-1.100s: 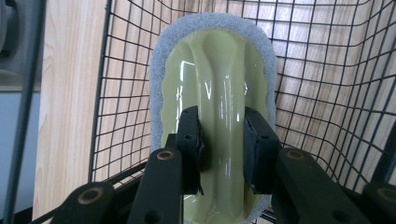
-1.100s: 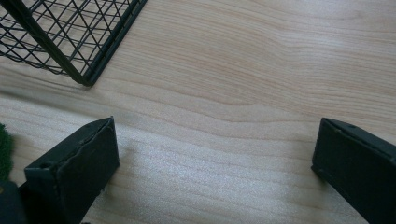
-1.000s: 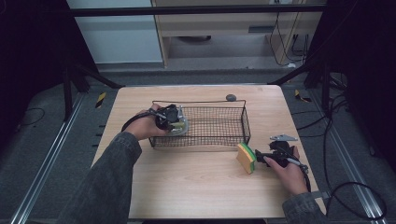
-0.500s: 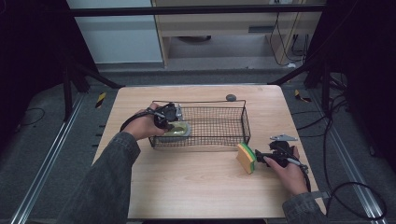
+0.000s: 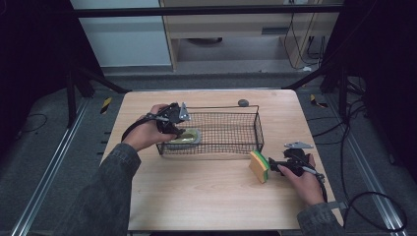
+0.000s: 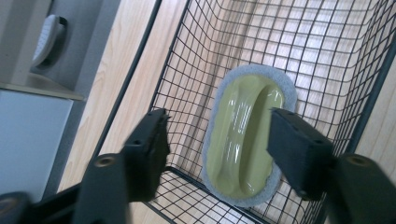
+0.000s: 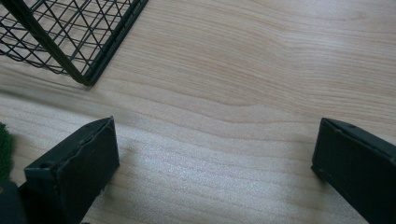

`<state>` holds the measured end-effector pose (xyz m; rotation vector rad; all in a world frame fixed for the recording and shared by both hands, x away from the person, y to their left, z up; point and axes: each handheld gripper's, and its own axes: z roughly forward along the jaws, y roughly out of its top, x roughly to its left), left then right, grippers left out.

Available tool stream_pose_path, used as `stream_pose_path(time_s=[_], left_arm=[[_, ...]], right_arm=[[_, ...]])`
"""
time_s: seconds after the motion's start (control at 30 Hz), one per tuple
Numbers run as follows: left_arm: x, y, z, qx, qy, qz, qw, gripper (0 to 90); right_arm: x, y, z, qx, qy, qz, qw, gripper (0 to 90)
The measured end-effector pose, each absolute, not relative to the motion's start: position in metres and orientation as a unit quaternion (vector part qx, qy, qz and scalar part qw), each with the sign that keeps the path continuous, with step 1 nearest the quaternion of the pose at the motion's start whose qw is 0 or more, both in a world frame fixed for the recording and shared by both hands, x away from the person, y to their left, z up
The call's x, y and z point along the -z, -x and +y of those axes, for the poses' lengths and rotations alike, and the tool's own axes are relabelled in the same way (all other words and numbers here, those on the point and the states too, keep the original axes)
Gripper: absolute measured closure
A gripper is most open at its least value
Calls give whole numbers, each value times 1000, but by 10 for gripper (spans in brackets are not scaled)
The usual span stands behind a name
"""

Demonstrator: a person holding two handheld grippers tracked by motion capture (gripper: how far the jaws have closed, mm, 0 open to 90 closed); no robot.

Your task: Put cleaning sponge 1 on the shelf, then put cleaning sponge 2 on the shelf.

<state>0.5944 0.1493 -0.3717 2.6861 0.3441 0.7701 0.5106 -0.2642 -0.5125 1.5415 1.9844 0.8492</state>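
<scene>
Scrub pad (image 6: 245, 140), olive-green plastic grip on a grey-white felt base, lies flat on the floor of the wire basket (image 5: 231, 114) at its left end, just inside the near-left corner. Left gripper (image 5: 176, 129) hangs over that corner, fingers (image 6: 148, 144) spread either side of the pad and clear of it; they have just been opening, pad let go, nothing pinched. Probably light, hard glossy top that could slip under the pads, soft felt rim that gives; best hold looks like across the raised ridge down the middle of the grip, squeezing its two long sides, not the floppy rim. Basket walls crowd it: near wall and left wall sit just beside the pad, so a finger could snag mesh going in or out, straight-down approach is safest. Sponge (image 5: 258, 166), yellow with green scouring face, stands on edge on the worktop (image 5: 206, 196) off the basket's near-right corner. Right gripper (image 5: 275, 166) lies low on the worktop just beside it, fingers (image 7: 74, 172) wide apart with bare wood between them, holding nothing; a green sliver of the sponge shows at the left edge of the right gripper view. Sponge should be light, squashy, easy to clamp across its flat faces. Small dark round knob-like thing (image 5: 243, 103) sits behind the basket, well apart from both hands, not in the way.
</scene>
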Motion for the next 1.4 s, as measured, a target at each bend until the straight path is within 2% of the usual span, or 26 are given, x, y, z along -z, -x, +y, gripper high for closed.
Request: stream_pose_path(time_s=[0.1,0.13,0.3,0.73,1.0,1.17,1.27,1.4], left_arm=[[372,-592,150,-268,-938,141,170,202],[372,-589,152,-259,-937,149,179,125],[374,-580,155,-260,-930,163,203,82],[377,-550,171,-271,-906,200,258,50],[388,-521,202,-299,-868,251,306,47],[418,-499,224,-289,-854,288,324,38],[446,-493,232,-281,-869,283,294,38],[462,-494,236,-267,-873,296,282,37]], right_arm=[[513,-511,-264,-311,-563,726,242,7],[513,-511,-264,-311,-564,726,242,7],[513,-511,-264,-311,-563,726,242,7],[513,-511,-264,-311,-564,726,242,7],[513,-511,-265,-313,-563,726,240,7],[512,-511,-267,-315,-557,731,238,25],[498,-509,-273,-294,-561,740,227,79],[478,-497,-280,-295,-551,748,223,113]])
